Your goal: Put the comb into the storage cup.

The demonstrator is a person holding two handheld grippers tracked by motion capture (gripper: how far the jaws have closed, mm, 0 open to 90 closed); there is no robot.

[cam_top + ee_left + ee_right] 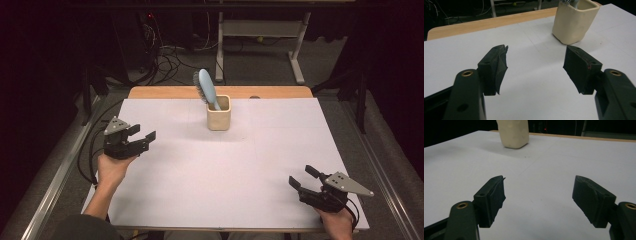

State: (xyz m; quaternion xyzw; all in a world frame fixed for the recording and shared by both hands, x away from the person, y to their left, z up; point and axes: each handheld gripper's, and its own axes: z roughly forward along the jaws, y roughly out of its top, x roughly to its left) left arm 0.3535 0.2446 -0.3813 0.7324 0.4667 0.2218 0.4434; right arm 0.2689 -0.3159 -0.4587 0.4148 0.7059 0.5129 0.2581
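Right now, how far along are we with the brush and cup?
Looks done: the brush stands in the cup, head up. In hand: nothing; left gripper and right gripper rest apart from the cup, jaws open and empty. Left: whatever handling of the brush follows.

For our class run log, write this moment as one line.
left claw: open, empty | right claw: open, empty | blue hairbrush: standing in cream cup | white table: both claws apart from cup
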